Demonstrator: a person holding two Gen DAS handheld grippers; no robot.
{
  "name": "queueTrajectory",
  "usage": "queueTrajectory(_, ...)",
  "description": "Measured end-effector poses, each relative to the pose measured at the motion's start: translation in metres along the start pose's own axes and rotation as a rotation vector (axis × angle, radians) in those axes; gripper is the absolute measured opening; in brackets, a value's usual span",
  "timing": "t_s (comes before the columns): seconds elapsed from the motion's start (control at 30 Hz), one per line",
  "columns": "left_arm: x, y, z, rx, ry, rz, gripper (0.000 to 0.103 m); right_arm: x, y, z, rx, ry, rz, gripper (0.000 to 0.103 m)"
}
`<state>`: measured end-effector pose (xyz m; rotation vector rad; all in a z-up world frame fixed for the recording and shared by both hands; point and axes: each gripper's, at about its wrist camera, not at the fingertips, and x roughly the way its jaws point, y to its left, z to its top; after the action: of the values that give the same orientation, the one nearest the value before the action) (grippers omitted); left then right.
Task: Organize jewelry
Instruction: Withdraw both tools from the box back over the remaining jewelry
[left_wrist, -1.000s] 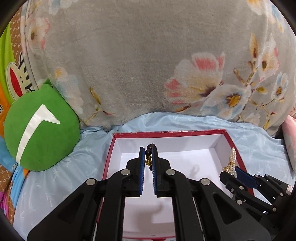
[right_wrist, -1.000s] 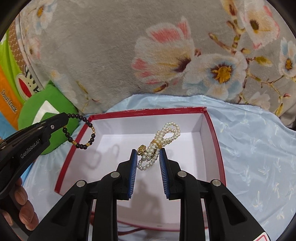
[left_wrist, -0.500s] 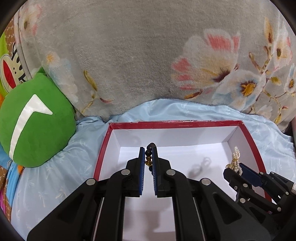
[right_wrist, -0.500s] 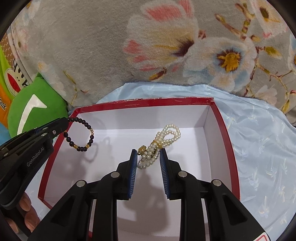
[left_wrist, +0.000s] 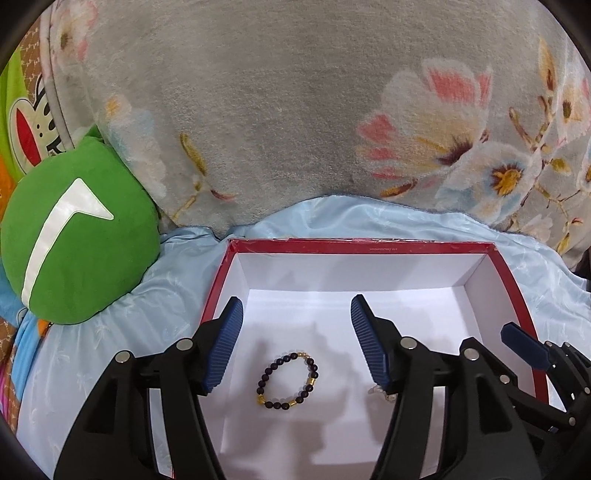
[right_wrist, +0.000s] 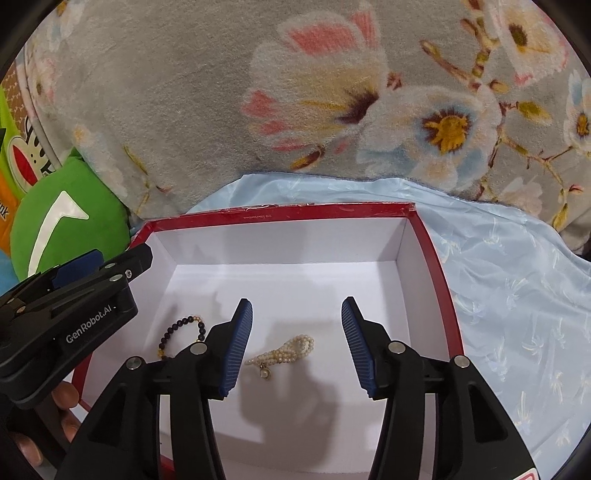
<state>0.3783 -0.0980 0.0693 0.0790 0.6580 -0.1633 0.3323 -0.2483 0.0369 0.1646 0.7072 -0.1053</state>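
red box, two bracelets inside
left gripper and right gripper both spread wide; bead bracelet and pearl bracelet lie apart on the floor.

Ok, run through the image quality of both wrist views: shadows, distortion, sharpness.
Left wrist view: strong fisheye bending, black corners; the open left gripper casts soft grey shadows on the box floor around the sharp dark bead bracelet. Right wrist view: same curvature; the pearl bracelet is crisp, with the right gripper shadow falling below it; no glare.
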Motion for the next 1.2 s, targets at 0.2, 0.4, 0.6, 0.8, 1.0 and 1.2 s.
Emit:
queueTrajectory(0.2,-0.006,0.005,-0.001,-0.013,0.0,-0.001,0.059,-0.005,-0.004,-0.001,0.011,-0.004,-0.004,0.05)
queueTrajectory(0.4,-0.023,0.006,-0.006,-0.012,-0.007,-0.01,0.059,-0.021,-0.006,-0.007,0.023,-0.009,0.004,0.05)
queueTrajectory(0.6,-0.051,0.005,-0.013,-0.005,-0.018,-0.02,0.059,-0.048,-0.002,-0.019,0.022,-0.015,0.016,0.053)
queueTrajectory(0.8,-0.083,0.002,-0.022,0.002,-0.041,-0.029,0.061,-0.08,0.003,-0.036,0.012,-0.034,0.011,0.054)
queueTrajectory(1.0,-0.112,0.002,-0.038,0.006,-0.045,-0.043,0.063,-0.113,0.001,-0.057,0.026,-0.041,0.016,0.054)
queueTrajectory(1.2,-0.135,0.001,-0.053,0.011,-0.039,-0.048,0.063,-0.142,0.0,-0.081,0.027,-0.044,0.009,0.054)
